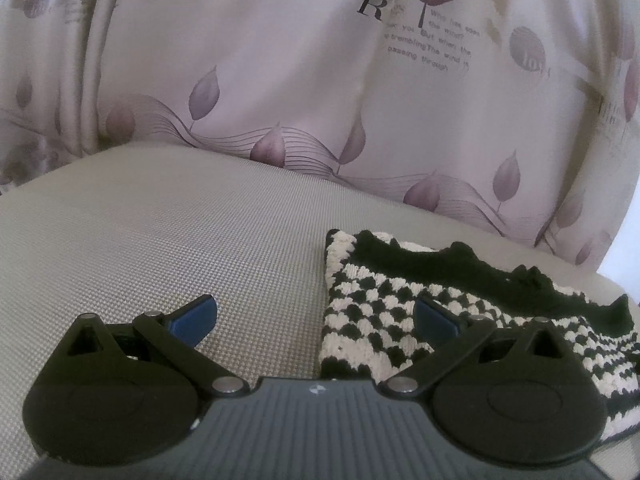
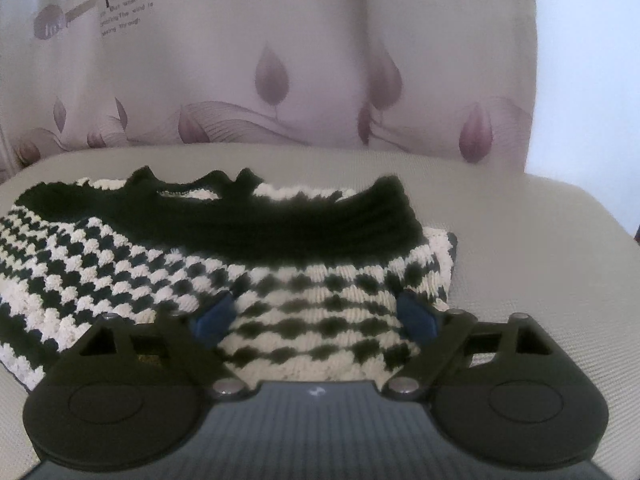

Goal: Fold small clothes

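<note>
A small black-and-white checked knit garment point(image 1: 384, 300) with a black ribbed band lies folded on a beige cushion point(image 1: 180, 232). In the left wrist view it lies at the right; my left gripper point(image 1: 316, 322) is open, its left finger over bare cushion and its right finger over the garment's left edge. In the right wrist view the garment point(image 2: 200, 256) fills the middle. My right gripper point(image 2: 316, 320) is open just above its near right part, holding nothing.
A pale curtain point(image 1: 300, 80) printed with purple leaves and text hangs right behind the cushion. The cushion's right edge point(image 2: 580, 240) curves away close to the garment. Bare cushion lies to the garment's left.
</note>
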Tool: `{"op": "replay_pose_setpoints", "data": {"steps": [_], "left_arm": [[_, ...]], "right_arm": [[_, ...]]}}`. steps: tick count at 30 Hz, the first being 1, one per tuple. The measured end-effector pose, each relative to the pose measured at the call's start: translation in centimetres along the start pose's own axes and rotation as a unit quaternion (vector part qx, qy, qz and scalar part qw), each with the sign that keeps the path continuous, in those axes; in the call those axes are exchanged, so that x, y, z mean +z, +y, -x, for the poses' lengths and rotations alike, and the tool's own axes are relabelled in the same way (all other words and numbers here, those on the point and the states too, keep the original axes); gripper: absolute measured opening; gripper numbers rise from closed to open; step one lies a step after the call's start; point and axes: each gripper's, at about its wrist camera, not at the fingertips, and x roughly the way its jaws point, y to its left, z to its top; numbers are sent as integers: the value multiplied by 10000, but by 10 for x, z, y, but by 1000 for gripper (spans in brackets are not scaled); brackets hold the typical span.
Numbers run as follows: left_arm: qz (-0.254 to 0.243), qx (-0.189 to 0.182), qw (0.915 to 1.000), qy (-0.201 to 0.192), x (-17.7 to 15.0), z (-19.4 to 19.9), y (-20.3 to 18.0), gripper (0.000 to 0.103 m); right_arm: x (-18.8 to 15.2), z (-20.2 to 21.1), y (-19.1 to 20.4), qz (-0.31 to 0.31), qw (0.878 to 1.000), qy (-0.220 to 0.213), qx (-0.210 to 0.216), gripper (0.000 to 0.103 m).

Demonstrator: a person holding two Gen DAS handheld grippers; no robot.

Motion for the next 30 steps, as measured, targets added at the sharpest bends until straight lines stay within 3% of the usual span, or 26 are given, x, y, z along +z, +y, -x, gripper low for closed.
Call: {"op": "replay_pose_setpoints", "data": {"steps": [4,10,13,18,30], "left_arm": [[6,7,10000,15,0,-1,0,103],[2,58,10000,33,0,-1,0,103],[-31,94,9999,45,0,-1,-1,103],[-104,170,9998,63,0,-1,-4,103],[-370,383,9985,111,0,-3,-14,103]], "right_arm": [[3,-1,2,-66,9999,129,-83,89],[22,-5,12,-311,9957,751,-433,89],[18,-4,13,-379,9960,635,-509,90],[1,1,12,-416,9978,88,-510,91],[-1,4,12,-404,9980,-42,-486,91]]}}
